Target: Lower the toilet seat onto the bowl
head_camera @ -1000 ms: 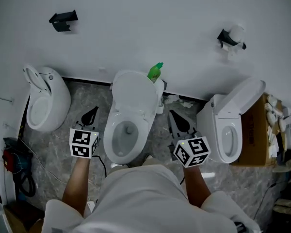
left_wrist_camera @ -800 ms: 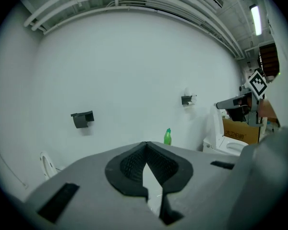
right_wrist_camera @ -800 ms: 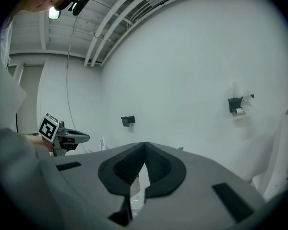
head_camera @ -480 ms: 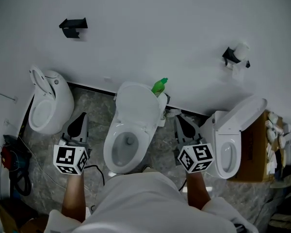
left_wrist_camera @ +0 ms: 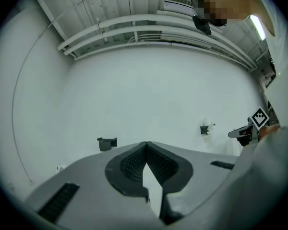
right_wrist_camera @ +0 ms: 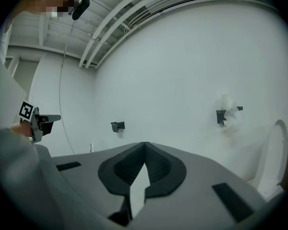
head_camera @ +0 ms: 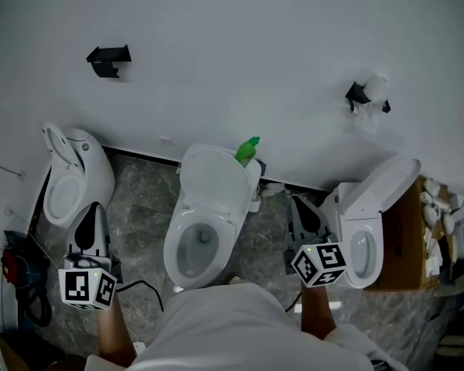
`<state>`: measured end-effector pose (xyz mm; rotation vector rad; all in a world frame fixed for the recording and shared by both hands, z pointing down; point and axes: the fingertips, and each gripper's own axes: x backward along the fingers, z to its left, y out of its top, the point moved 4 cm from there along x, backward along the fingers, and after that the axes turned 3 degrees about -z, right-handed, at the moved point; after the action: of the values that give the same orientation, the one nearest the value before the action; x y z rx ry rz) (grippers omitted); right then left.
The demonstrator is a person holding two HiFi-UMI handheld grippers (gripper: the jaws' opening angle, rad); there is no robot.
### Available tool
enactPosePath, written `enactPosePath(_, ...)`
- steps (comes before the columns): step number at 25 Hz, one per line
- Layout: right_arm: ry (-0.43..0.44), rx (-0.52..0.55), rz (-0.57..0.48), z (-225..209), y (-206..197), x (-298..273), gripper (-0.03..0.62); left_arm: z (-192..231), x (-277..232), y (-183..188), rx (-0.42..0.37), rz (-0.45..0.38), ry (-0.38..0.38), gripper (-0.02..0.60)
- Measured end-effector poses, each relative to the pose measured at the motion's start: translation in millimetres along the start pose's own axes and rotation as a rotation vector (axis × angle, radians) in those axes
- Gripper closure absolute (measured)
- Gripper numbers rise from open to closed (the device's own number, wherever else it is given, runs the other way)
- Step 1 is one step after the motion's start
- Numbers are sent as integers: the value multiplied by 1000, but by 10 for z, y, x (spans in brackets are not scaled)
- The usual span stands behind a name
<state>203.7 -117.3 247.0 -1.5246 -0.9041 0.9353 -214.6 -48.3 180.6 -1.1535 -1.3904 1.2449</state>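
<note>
Middle toilet [head_camera: 205, 222] between left toilet [head_camera: 73, 180] and right toilet [head_camera: 367, 215], bottle [head_camera: 247, 151] at its back, box [head_camera: 406, 230] far right

The toilet [head_camera: 203, 215] and wall [head_camera: 240, 45] are showing plain white, the bottle [head_camera: 247, 151] is glowing bright green, the floor [head_camera: 139, 199] is showing grey marbling, and the dark grey left gripper [head_camera: 93, 209] and right gripper [head_camera: 298, 203] are carrying black-and-white square-marked cubes.

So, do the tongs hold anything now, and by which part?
Nothing is held: the left tongs and right tongs are both shut and empty.
</note>
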Motion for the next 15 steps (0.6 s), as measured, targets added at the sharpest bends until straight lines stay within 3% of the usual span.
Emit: enactPosePath(15, -9, -41, 9, 177, -41, 181, 597, 262, 417, 195, 35, -43, 74, 575)
